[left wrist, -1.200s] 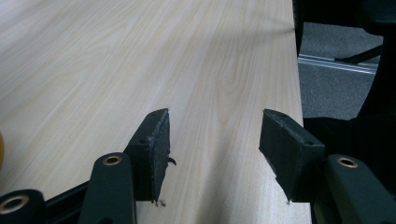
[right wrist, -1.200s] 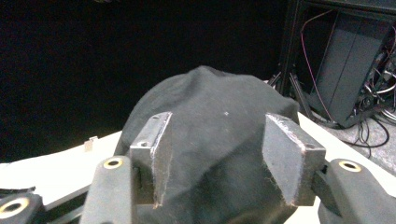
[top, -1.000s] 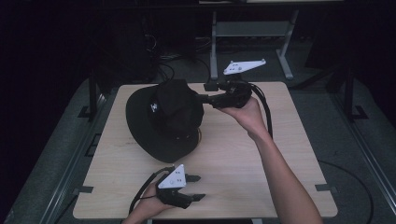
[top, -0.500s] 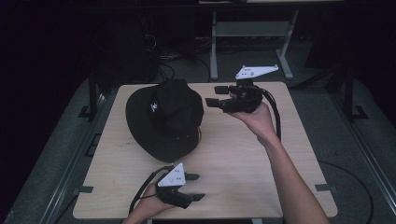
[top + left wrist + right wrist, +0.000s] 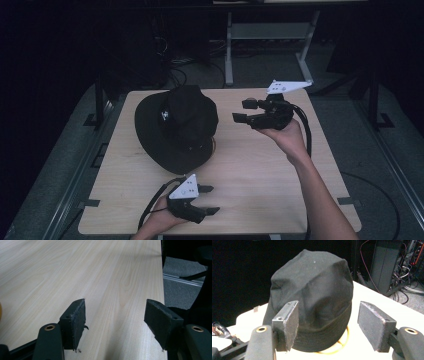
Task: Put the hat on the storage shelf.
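Right claw (image 5: 244,111): jaws wide, nothing between the pads. They have just been opening, and against the shots from a sec ago the claw has backed off to the right and sunk a little. One sec ago it sat tight against the hat's right side; now there is clear desk between them. In the right gripper view the pads (image 5: 291,325) frame the hat (image 5: 312,297) from a short way off, no contact. Claw points left at the crown, held above the desk.

Left claw (image 5: 210,200): also wide open, empty; jaws have just been opening too. It sits low at the near edge, pointing right, in the same spot as before. Left gripper view: bare wood between the pads (image 5: 75,322), nothing gripped.

Hat (image 5: 177,125): black, brimmed, crown up, on the far-left part of the desk (image 5: 260,180), well apart from the left claw, near the right one. A yellow loop (image 5: 344,340) shows under its brim on the side facing the right claw; what it is I can't tell.

Judgement: hat looks set down and let go; both claws free. Placement step prob. complete, or the right claw is backing off to re-approach. Which of the two the frames don't settle. No snag seen; hat sits stable, brim flat.
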`<state>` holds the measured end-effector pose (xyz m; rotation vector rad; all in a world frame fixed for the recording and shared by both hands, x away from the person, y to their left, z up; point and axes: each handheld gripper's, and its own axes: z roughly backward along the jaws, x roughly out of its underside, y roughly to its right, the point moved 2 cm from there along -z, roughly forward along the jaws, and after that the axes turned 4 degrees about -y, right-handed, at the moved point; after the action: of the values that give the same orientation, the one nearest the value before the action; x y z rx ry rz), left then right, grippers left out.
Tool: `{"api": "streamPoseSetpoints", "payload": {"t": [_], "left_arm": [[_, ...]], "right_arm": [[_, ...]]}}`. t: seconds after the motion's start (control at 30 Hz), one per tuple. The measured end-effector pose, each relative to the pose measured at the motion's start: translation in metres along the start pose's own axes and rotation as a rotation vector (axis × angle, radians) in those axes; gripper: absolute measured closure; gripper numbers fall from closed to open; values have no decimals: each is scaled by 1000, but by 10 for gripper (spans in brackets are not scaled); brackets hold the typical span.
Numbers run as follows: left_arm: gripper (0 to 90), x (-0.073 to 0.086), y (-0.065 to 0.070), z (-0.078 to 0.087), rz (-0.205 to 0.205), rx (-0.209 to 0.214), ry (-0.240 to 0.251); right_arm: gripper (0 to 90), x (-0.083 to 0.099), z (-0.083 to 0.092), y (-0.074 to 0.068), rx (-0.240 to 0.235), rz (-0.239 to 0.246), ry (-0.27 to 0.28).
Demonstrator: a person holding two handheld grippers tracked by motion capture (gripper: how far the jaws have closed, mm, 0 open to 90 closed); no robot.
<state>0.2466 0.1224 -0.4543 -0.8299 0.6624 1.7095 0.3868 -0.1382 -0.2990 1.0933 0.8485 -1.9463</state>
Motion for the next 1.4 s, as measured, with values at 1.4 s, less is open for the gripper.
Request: {"api": "streamPoseSetpoints", "payload": {"t": [1.4], "left_arm": [[312, 0, -1, 0, 18, -10, 2]], "right_arm": [[283, 90, 49, 10, 49, -96, -14]]}}
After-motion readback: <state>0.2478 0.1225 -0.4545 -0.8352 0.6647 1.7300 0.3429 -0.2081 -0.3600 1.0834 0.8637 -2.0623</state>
